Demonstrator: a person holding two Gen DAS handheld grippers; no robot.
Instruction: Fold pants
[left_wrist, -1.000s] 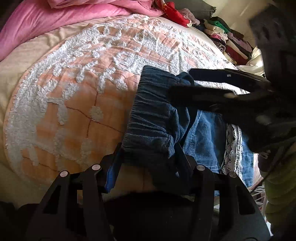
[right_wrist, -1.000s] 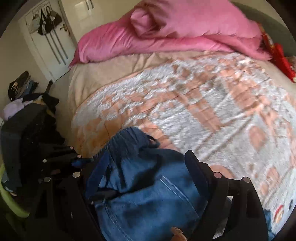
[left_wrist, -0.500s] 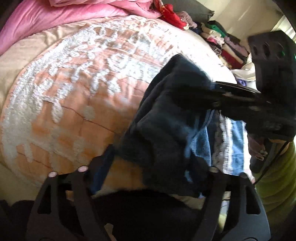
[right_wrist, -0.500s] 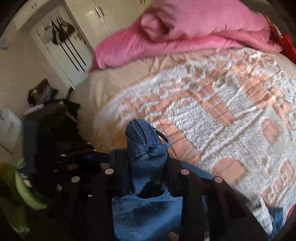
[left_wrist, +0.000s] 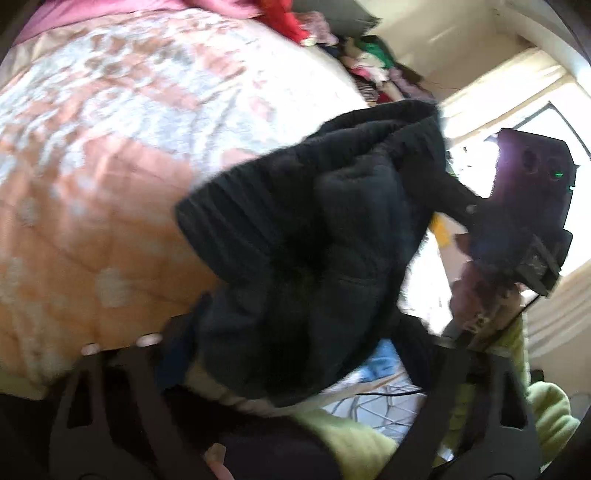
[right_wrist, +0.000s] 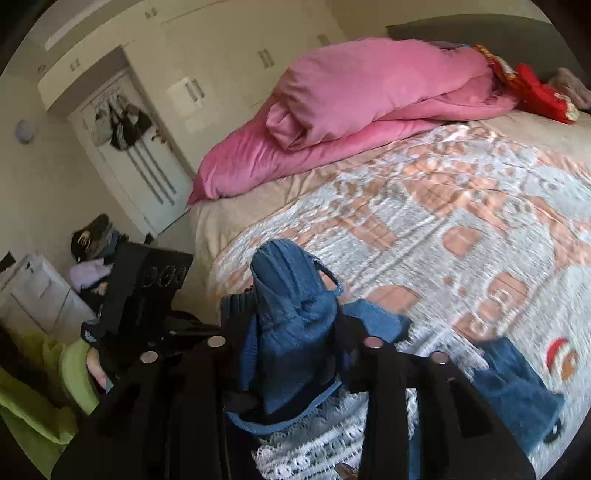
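At the lower centre of the right wrist view, the right tongs (right_wrist: 295, 332) held a bunched ridge of the blue denim pants (right_wrist: 291, 295), the elasticated waistband standing up between the two dark fingers. The jaws were opening slightly, yet the cloth still filled the gap and appeared pinched there. A pant leg (right_wrist: 513, 387) trailed away to the lower right of that frame, lying on the bed's peach-and-white quilt (right_wrist: 443, 206), and a white lace trim (right_wrist: 306, 439) showed beneath the tongs at the bottom edge.

In the left wrist view the same waistband (left_wrist: 306, 236) filled the middle of the frame, dark against the window glare and blurred. It rose out of the left tongs (left_wrist: 295, 354), whose jaws were closing with the fabric between them; whether the pads pressed on it firmly I could not tell for sure, though the cloth hung from that spot. The other handheld unit (left_wrist: 524, 206) sat at the right edge, gripping the far side of the band.

Held by both sides of the waist and raised off the bed, the pants could probably hang and straighten so the legs would line up for a first fold. A pink duvet (right_wrist: 351, 110) lay heaped at the upper centre, well apart from the work. A lime-green sleeve (right_wrist: 48, 387) showed at lower left.
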